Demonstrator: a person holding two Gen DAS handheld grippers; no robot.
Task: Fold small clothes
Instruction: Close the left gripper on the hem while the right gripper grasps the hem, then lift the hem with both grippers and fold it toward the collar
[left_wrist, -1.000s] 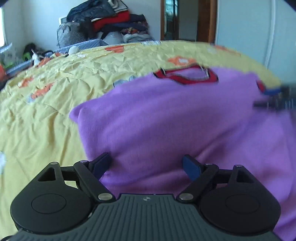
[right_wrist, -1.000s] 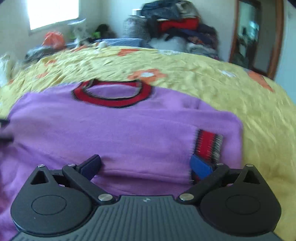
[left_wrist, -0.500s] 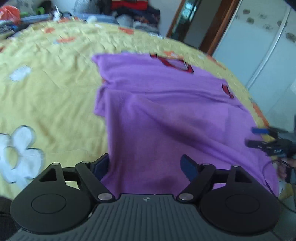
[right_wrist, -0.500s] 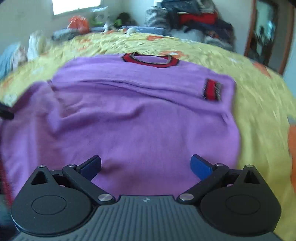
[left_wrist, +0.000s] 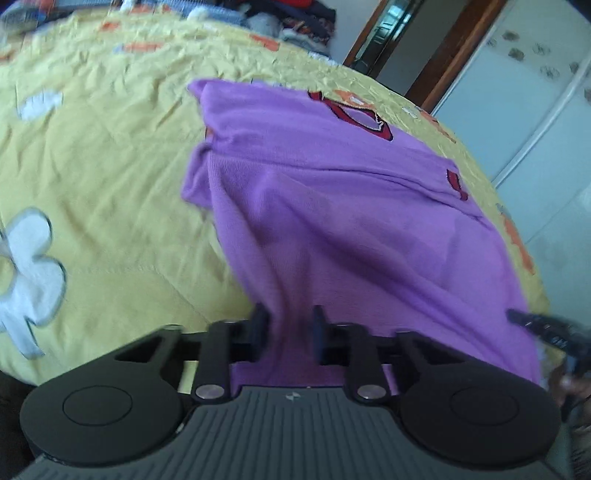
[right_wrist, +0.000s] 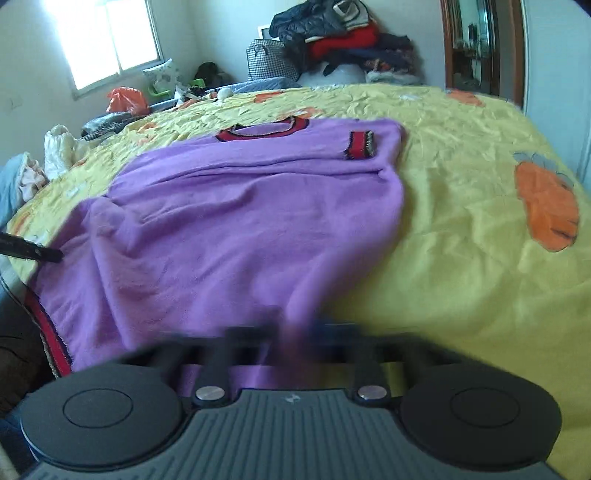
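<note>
A purple sweater (left_wrist: 332, 206) with a red-and-black collar (right_wrist: 262, 129) lies flat on the yellow bedspread (right_wrist: 461, 229), one red-cuffed sleeve (right_wrist: 360, 146) folded across its chest. My left gripper (left_wrist: 288, 325) is at the hem's left corner, its jaws closing with bunched purple fabric pinched between them. My right gripper (right_wrist: 295, 332), blurred, is shut on the hem's right corner. Each gripper shows as a dark tip at the edge of the other's view: the right gripper (left_wrist: 535, 325) and the left gripper (right_wrist: 33, 251).
A heap of clothes and a checked bag (right_wrist: 340, 40) is stacked against the far wall. Bags and bedding (right_wrist: 55, 147) crowd the bed's left side under the window (right_wrist: 110, 37). A wooden door frame (right_wrist: 476, 48) and a white wardrobe (left_wrist: 535, 110) stand to the right.
Both grippers drew back from the chest to the near hem, then went from wide open to shut on the fabric. The left view rolled, tilting the sweater.
</note>
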